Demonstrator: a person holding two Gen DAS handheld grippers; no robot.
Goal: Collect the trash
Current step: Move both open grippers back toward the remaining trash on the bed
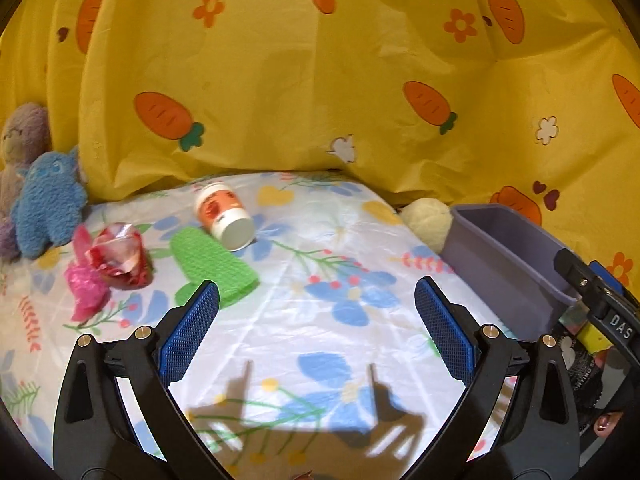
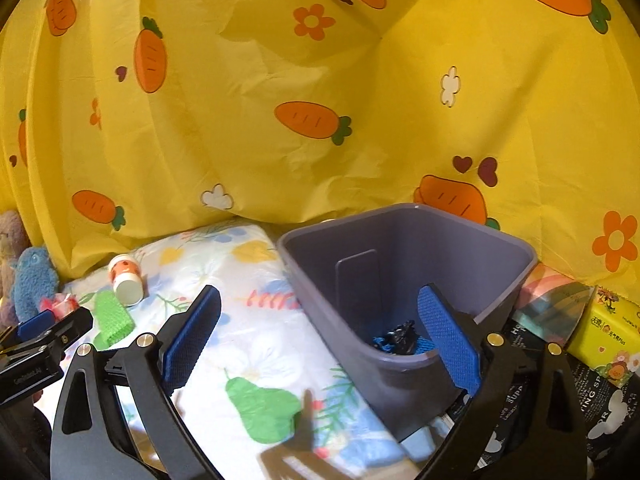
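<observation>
While the cup (image 1: 224,216) lies on its side well ahead of the left gripper (image 1: 316,320), near the green cloth (image 1: 214,264) and a crumpled wrapper (image 1: 120,258), both grippers gape wide, holding nothing — the right gripper (image 2: 320,328) hangs over the bin (image 2: 404,280), one finger past its rim.

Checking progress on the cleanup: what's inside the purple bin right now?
At the bottom of the purple bin lies a small dark and blue crumpled heap. The near wall and the right tongs cover the rest of the floor.
</observation>
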